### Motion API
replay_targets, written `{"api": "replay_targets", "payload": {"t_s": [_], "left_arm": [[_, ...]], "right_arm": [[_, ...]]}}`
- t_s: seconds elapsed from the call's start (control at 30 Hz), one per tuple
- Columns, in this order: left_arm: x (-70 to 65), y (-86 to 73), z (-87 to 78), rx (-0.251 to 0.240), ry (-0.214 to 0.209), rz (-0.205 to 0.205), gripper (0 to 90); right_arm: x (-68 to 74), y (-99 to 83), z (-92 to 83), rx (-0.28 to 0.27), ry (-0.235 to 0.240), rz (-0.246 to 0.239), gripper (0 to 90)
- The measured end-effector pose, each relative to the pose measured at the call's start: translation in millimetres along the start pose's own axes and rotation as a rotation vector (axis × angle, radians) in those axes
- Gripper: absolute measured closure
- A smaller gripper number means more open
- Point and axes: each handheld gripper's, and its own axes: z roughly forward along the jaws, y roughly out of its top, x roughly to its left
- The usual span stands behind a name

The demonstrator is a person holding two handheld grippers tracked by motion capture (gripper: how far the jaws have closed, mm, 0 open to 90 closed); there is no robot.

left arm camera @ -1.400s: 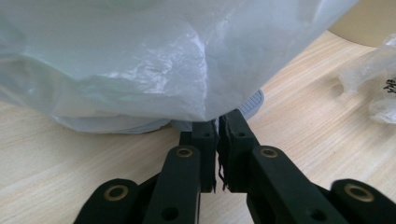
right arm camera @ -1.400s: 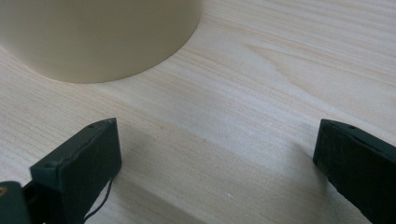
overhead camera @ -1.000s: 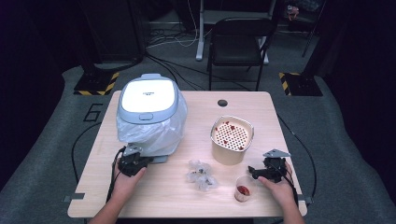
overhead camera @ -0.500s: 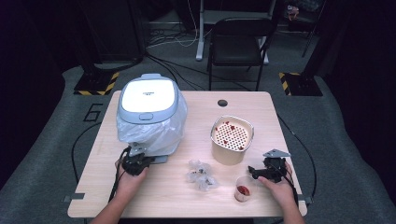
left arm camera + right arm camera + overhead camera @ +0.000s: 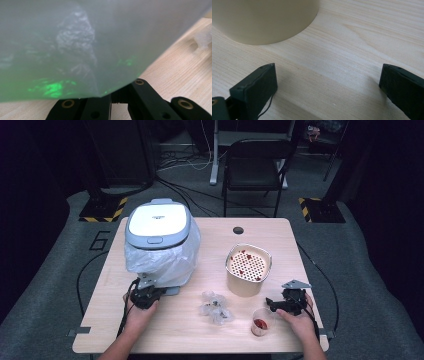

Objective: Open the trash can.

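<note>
At the near left, the left gripper [image 5: 146, 296] is pinching the plastic bag [image 5: 165, 262].
The right gripper [image 5: 327, 85] is resting wide open.

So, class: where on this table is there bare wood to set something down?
Free: the far strip beyond the beige basket, around the grommet hole, and the near edge of the table between the hands. Crowded: around the crumpled plastic and small cup, and beside the bagged appliance.
</note>
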Motion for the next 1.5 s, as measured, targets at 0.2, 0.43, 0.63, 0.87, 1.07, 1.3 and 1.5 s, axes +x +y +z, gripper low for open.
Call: {"api": "replay_targets", "payload": {"t_s": [0.2,0.43,0.63,0.87,1.07,1.3,1.5], "left_arm": [[1.8,-1.8,2.1,0.006,-0.013,-0.027,90.0],[1.4,-4.5,7.0,0.017,-0.010,-0.012,90.0],[3.2,-4.6,8.1,0.015,-0.016,-0.009,90.0],[2.9,-4.3,7.7,0.019,-0.016,-0.016,90.0],[-1.0,-4.0,7.9,0.022,0.006,0.006,90.0],[-1.0,-3.0,8.0,0.026,0.018,0.024,90.0],[-0.5,-3.8,7.5,0.024,0.008,0.006,90.0]], "right_arm": [[0.9,0.2,-0.4,-0.007,-0.006,0.018,2.9],[2.1,0.9,-3.4,-0.019,-0.005,0.014,14.9],[2.3,2.0,-5.8,-0.004,-0.010,0.016,20.7],[3.7,4.9,-14.6,0.017,-0.015,0.014,24.7],[8.2,15.6,-33.6,-0.011,0.006,-0.010,30.2],[21.1,26.9,-55.2,-0.031,0.022,-0.017,35.9],[37.4,37.6,-79.7,-0.082,0.071,-0.011,38.1]]}}
